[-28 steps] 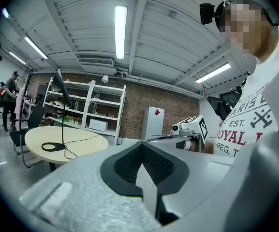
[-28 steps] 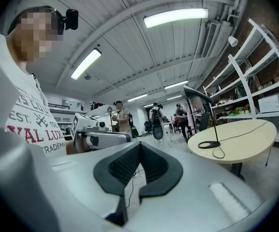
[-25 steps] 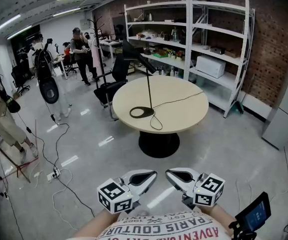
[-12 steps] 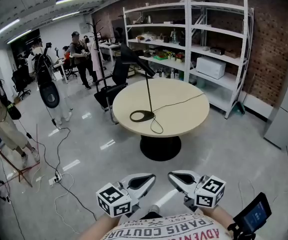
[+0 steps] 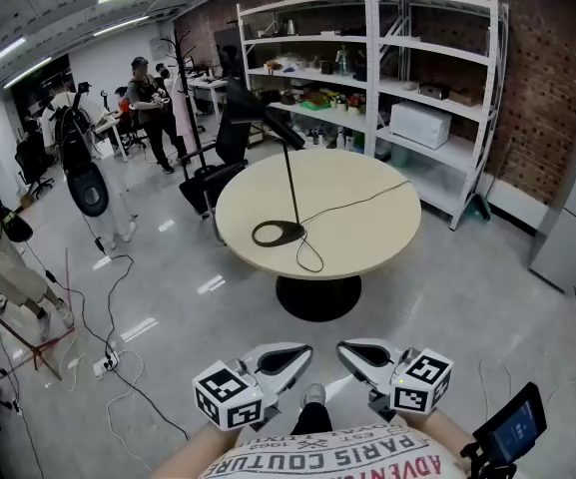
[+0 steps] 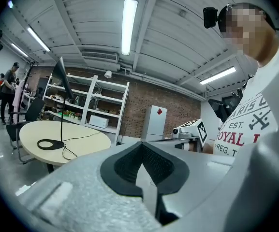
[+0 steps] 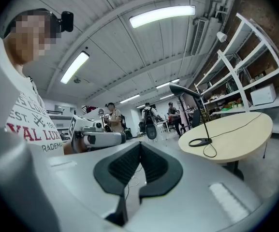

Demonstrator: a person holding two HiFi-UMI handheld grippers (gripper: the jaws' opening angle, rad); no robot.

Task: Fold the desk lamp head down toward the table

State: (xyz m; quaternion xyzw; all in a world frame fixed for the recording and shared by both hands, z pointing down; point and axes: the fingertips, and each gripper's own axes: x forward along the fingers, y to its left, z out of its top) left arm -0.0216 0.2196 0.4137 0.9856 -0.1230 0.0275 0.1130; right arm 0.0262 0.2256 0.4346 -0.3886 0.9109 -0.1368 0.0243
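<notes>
Black desk lamp (image 5: 291, 180) upright on the round table (image 5: 372, 233), well apart from both grippers. Ring base flat on the beige top, thin pole straight up, head slanted high over the far left edge, not folded down. Black cord (image 5: 352, 204) running from the base across the top to the far right edge.

Left gripper (image 5: 286, 359) and right gripper (image 5: 367, 357) low and near the body, side by side over the grey floor, each with a marker cube (image 5: 230, 397) at its outer side. In the left gripper view, dark pads pressed together at the tip, nothing between them. In the right gripper view, the same: pads closed tip to tip, empty.

On the person's white shirt (image 5: 339, 459), seen upside down in the head view: "PARIS COUTURE", and under it a word starting "ADVEN". In the left gripper view, "EST." and red "ROYAL" on the same shirt; in the right gripper view, cut-off "VAL LUX" and "RADEMA".

Behind the table, white shelving (image 5: 372, 58) with a white microwave (image 5: 420, 125); no readable label there.
</notes>
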